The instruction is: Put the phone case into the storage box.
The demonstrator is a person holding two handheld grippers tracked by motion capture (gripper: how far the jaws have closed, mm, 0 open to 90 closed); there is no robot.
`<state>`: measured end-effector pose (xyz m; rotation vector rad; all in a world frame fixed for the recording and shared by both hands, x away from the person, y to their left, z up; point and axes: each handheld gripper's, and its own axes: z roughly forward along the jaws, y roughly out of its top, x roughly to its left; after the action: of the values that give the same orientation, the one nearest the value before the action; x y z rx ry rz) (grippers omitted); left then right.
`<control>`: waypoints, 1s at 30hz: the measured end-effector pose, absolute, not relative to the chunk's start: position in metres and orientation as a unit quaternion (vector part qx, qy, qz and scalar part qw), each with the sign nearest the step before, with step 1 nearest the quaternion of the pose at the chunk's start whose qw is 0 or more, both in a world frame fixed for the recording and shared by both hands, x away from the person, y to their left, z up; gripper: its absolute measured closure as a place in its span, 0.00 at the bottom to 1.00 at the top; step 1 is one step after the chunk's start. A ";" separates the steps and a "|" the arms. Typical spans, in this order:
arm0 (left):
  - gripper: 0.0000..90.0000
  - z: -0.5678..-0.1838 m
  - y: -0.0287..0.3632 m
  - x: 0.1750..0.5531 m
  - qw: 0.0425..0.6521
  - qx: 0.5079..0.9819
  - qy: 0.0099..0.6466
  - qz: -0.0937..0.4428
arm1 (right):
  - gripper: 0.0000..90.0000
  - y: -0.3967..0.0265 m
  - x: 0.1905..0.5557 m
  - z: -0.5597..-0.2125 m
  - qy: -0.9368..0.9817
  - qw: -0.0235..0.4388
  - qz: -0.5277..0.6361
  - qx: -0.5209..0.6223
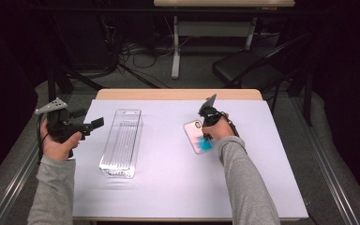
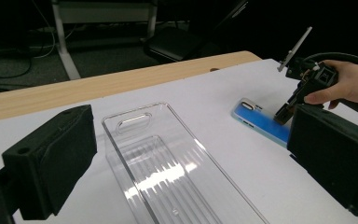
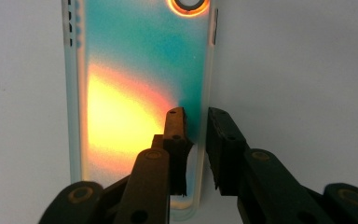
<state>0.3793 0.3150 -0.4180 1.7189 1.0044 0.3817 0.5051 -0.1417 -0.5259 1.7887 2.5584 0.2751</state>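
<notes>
1. Phone case (image 1: 198,136) flat on the tabletop (image 1: 168,187), right of the clear tray (image 1: 121,143).
2. Right gripper (image 3: 196,122) down at the case's right edge, one jaw on each side of that rim, nearly closed on it.
3. Left gripper (image 2: 186,154) wide open, empty, at the left, near the tray.

Dark room; black chair (image 1: 246,65), grey floor (cables (image 1: 136,51) strewn), white desk (image 1: 215,18).

Grey long sleeves (image 1: 56,187) down to both wrists. Black left gripper (image 1: 95,124) with blocky foam-like pads (image 2: 51,163), grey three-cornered plate on top. Black right gripper (image 3: 196,135) with riveted linkage arms, thin dark cable trailing.
</notes>
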 end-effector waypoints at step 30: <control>0.02 -0.420 0.319 0.380 0.529 0.716 0.427 0.160 | 0.97 -0.149 0.506 -0.525 0.805 -0.009 0.089 0.586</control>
<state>0.3797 0.3186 -0.4195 1.7094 1.0195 0.3816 0.5065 -0.1494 -0.5249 1.8507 2.5446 0.2805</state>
